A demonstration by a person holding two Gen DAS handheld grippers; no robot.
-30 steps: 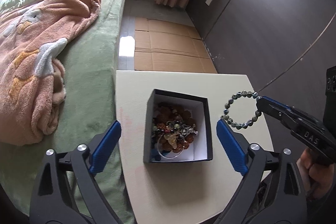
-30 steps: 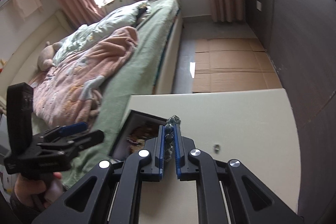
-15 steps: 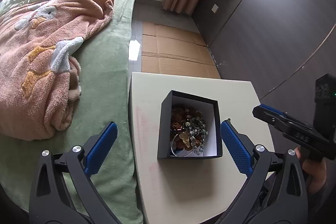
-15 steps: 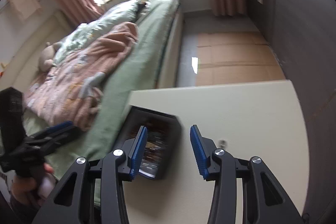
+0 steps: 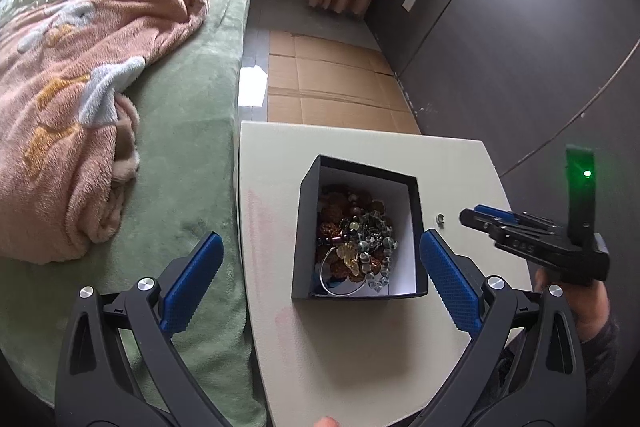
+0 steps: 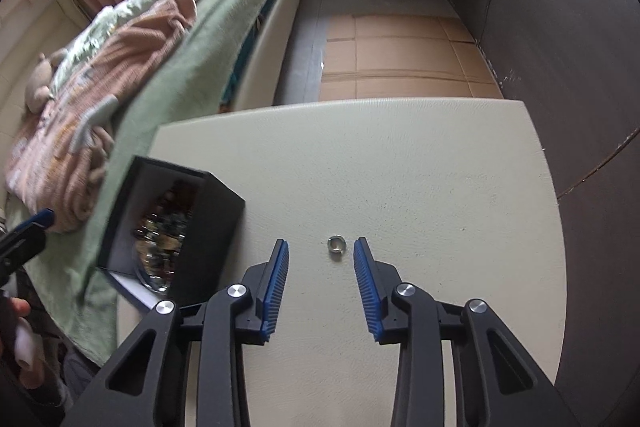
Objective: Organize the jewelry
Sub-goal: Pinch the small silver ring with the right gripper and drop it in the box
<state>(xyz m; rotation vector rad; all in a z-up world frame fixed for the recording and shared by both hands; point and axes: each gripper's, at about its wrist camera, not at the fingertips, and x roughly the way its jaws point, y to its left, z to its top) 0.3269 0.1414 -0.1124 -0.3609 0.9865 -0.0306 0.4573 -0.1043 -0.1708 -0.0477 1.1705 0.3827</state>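
Observation:
A black box [image 5: 360, 165] with white inner walls stands on the cream table [image 5: 360, 347], filled with a pile of beaded jewelry [image 5: 356, 239]. My left gripper [image 5: 320, 239] hovers open over it, one finger on each side. Right of the box a small silver ring [image 5: 440, 218] lies on the table. In the right wrist view the ring [image 6: 337, 243] sits between the tips of my right gripper [image 6: 320, 242], nearer the right pad. The jaws are closing, with neither pad touching it. The box [image 6: 208, 223] is to the left.
A bed with a green cover [image 5: 180, 147] and a pink blanket [image 5: 80, 67] runs along the table's left edge. Flattened cardboard [image 5: 332, 87] covers the floor beyond the table. A dark wall [image 5: 500, 47] stands on the right. A person's hand [image 5: 580, 307] holds the right gripper.
The right gripper let go of the grey-green bead bracelet, which now lies in the box. It opened, then came down over the ring on the table. The left gripper barely moved.

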